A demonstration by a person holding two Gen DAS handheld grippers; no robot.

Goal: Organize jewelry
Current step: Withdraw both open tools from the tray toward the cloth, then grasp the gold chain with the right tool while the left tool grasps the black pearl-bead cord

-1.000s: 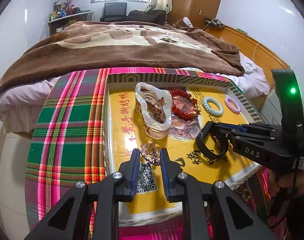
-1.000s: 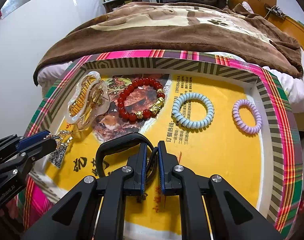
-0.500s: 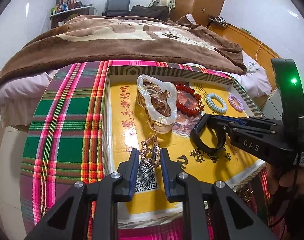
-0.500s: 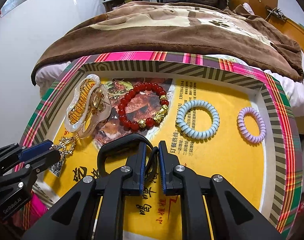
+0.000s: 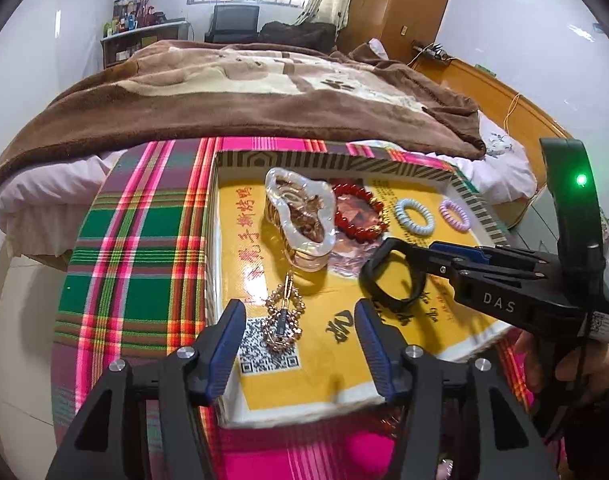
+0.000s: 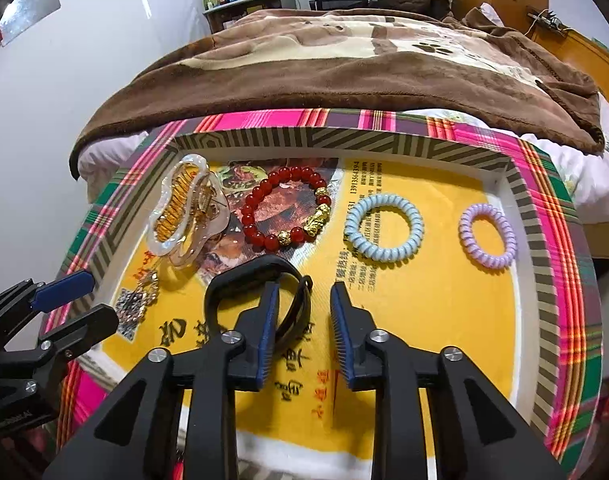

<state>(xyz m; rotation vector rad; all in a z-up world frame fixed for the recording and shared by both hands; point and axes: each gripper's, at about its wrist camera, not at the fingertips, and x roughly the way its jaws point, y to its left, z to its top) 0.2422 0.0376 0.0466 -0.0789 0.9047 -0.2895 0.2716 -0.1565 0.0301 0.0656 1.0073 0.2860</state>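
Observation:
A shallow tray with a striped rim [image 5: 324, 158] [image 6: 344, 138] and a yellow floor holds the jewelry. A gold filigree ornament [image 5: 282, 322] [image 6: 138, 300] lies on the tray floor between the fingers of my left gripper [image 5: 300, 340] [image 6: 80, 300]. The jaws are opening and the pads stand clear of it. A black band [image 5: 392, 280] [image 6: 244, 280] rests on the tray at my right gripper [image 6: 304, 304] [image 5: 416, 258]. Those jaws are also opening, and one edge of the band lies between the fingers, not pressed.
Along the tray's back lie a clear hair claw [image 5: 300, 220] [image 6: 184, 212], a red bead bracelet [image 5: 358, 216] [image 6: 288, 208], a blue coil tie [image 5: 414, 222] [image 6: 384, 226] and a purple coil tie [image 5: 454, 214] [image 6: 487, 236]. Plaid cloth [image 5: 136, 260] is under the tray, and a bed with a brown blanket [image 5: 224, 100] stands behind.
Both grippers were shut, the left on the gold ornament and the right on the black band. Both jaws have spread and both pieces now lie loose on the tray.

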